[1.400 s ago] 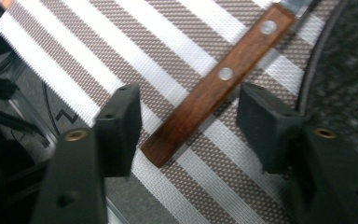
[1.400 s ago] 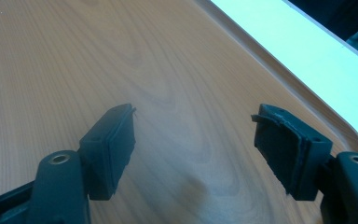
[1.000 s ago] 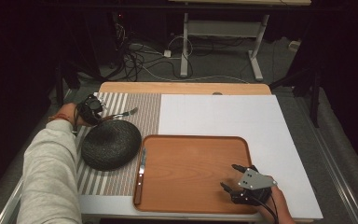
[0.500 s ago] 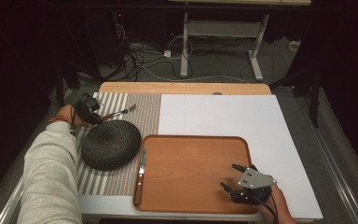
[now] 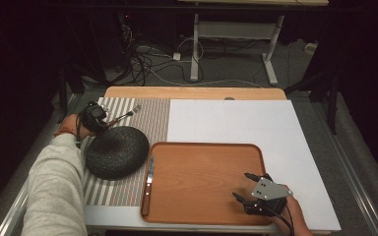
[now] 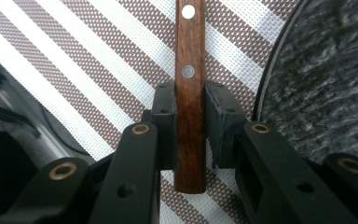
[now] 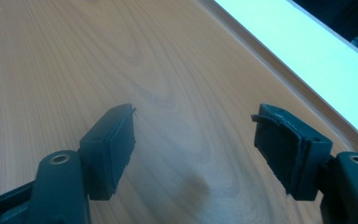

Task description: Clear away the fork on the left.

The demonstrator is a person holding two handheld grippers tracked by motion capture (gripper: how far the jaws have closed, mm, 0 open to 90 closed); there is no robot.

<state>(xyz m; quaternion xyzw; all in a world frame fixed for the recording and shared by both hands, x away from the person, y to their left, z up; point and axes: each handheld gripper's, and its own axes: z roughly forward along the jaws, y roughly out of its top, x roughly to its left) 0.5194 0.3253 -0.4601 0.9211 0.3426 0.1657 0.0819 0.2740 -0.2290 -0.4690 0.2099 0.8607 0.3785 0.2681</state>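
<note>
Fork handle sits between the left hand-held gripper pads; jaws have just been closing and now pinch it on the striped mat near the worktop's far-left corner. Ready to lift, I'd judge. Right hand-held gripper gapes empty over the tray.

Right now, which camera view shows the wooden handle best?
The left gripper view: the wooden handle, with two rivets, lies close up between the left gripper pads. The high view shows it tiny by the gripper, fork tines beyond.
</note>
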